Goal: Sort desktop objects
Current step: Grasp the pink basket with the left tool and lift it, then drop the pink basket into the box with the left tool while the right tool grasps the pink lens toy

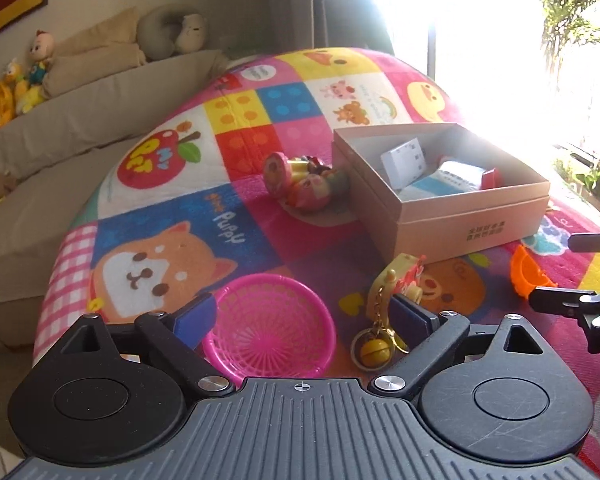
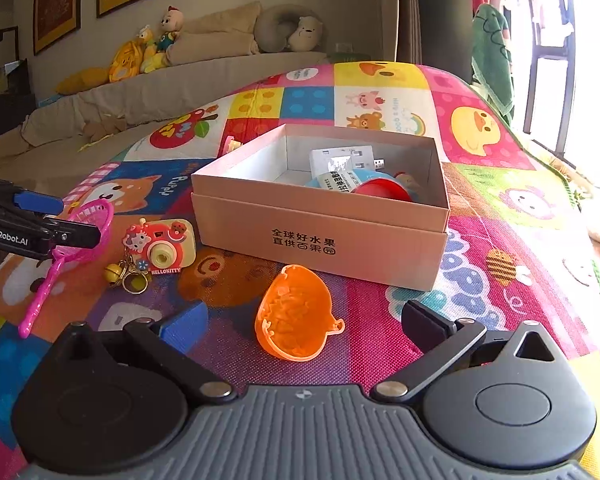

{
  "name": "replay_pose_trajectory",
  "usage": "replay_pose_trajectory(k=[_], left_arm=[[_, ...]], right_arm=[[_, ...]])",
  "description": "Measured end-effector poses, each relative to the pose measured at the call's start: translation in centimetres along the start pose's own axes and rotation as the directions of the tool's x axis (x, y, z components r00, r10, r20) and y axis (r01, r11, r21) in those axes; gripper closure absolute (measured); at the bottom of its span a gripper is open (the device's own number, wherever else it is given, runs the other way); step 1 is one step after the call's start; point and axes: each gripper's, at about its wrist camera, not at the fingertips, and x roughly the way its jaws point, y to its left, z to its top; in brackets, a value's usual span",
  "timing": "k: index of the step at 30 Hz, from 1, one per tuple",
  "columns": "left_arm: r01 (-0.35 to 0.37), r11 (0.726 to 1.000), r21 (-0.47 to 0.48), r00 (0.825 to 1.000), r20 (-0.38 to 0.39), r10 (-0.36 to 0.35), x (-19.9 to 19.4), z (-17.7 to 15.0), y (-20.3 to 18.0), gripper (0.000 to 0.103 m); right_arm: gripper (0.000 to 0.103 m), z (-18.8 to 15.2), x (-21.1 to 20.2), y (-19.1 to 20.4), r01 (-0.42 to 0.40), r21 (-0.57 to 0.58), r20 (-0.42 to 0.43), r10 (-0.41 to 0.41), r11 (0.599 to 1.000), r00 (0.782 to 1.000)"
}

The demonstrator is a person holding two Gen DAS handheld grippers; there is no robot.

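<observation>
Left claw wide, empty, over pink net scoop lying on mat-covered table beside camera keychain. Scoop likely light, thin springy plastic, mesh flexes; best gripped at rim. Right claw wide, straddling orange shell.

Pink strainer between left gripper fingers: near rim hidden behind gripper body, handle out of sight. Keychain camera partly behind right finger. Orange shell, right of claw: half covered by right gripper. Box contents washed out by window glare, labels unreadable.
</observation>
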Motion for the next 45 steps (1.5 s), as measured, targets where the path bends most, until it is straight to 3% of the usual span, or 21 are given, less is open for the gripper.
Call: replay_pose_trajectory(k=[4,8,12,14,16,18,21,23,25,29,39,40,42,45], left_arm=[[-0.055,0.998,-0.041,0.998,-0.003,0.055,-0.5,-0.8,0.0,0.005],[-0.098,0.986,-0.134,0.995,-0.023,0.096,-1.1,-2.2,1.8,0.003],[-0.095,0.975,-0.199,0.995,-0.03,0.091,-1.7,-3.4,3.1,0.004],[-0.171,0.966,-0.196,0.985,-0.049,0.165,-1.7,-4.0,3.4,0.004],[-0.165,0.959,-0.232,0.986,-0.053,0.157,-1.8,-4.6,4.6,0.004],[-0.131,0.949,-0.286,0.991,-0.05,0.122,-2.2,-5.1,5.6,0.004],[-0.131,0.948,-0.291,0.991,-0.039,0.125,-2.6,-5.7,6.1,0.003],[-0.112,0.947,-0.3,0.994,-0.045,0.104,-2.4,-5.8,6.1,0.003],[-0.095,0.951,-0.295,0.995,-0.043,0.086,-2.2,-5.6,5.7,0.003],[-0.068,0.963,-0.259,0.997,-0.043,0.059,-1.2,-4.5,4.0,0.001],[-0.176,0.965,-0.196,0.981,-0.115,0.155,3.7,-2.1,1.4,0.001],[-0.19,0.964,-0.188,0.979,-0.112,0.171,3.8,-2.0,1.3,0.002],[-0.198,0.965,-0.169,0.978,-0.107,0.182,3.6,-2.0,1.0,0.015],[-0.181,0.974,-0.134,0.98,-0.101,0.169,2.7,-2.0,0.4,0.015]], right_arm=[[0.001,1.0,-0.4,1.5,-0.05,-0.045,0.013,0.051,0.998,0.999],[0.008,3.0,-0.2,4.8,-0.148,-0.145,0.012,0.152,0.978,0.988],[0.009,4.4,2.3,8.5,-0.218,-0.216,-0.045,0.213,0.952,0.976],[0.009,4.8,4.0,9.8,-0.219,-0.241,-0.069,0.208,0.946,0.976],[0.009,5.2,5.6,10.4,-0.235,-0.23,-0.109,0.215,0.944,0.97],[0.01,5.3,6.6,10.6,-0.184,-0.215,-0.117,0.162,0.959,0.98],[0.011,5.3,7.4,10.3,-0.166,-0.195,-0.127,0.143,0.967,0.982],[0.02,5.2,8.0,10.4,-0.165,-0.2,-0.142,0.138,0.966,0.98],[0.047,5.2,8.3,10.6,-0.177,-0.206,-0.171,0.143,0.962,0.975],[0.047,5.6,6.6,9.6,-0.182,-0.19,-0.143,0.156,0.965,0.977],[0.047,5.2,-1.0,3.7,-0.109,-0.155,-0.089,0.096,0.982,0.991],[0.047,5.0,-1.5,3.2,-0.099,-0.151,-0.086,0.087,0.984,0.993],[0.047,4.7,-2.6,2.0,-0.073,-0.141,-0.075,0.063,0.987,0.995],[0.047,4.3,-4.1,0.5,-0.037,-0.125,-0.055,0.03,0.992,0.998]])
